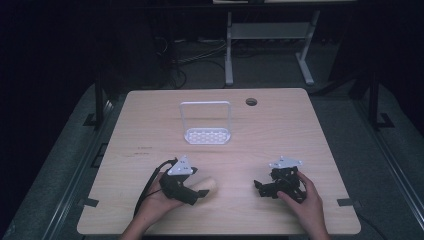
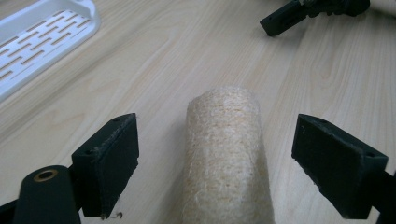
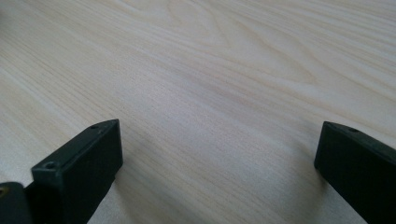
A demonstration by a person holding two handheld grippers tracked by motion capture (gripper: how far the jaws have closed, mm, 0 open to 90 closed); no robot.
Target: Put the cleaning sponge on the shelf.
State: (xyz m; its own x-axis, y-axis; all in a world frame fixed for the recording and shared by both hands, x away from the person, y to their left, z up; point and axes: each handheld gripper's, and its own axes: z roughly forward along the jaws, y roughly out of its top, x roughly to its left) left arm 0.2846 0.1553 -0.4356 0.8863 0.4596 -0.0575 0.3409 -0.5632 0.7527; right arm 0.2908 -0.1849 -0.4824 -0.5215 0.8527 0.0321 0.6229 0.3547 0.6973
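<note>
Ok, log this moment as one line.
left gripper: open, jaws either side of loofah roll | right gripper: open over table | white rack: untouched

Roll (image 2: pixel 224 154) is lying flat on its side on the table (image 1: pixel 280 135), near the front edge, left of centre. It's a pale tan cylinder w/ a coarse, fibrous, loofah-like surface and a rounded far end. In the left gripper view it's running lengthwise away from the camera, sitting between the two spread jaws w/ gaps on both sides, touching neither. In the high view its end (image 1: pixel 209 186) is poking out to the right.
</note>
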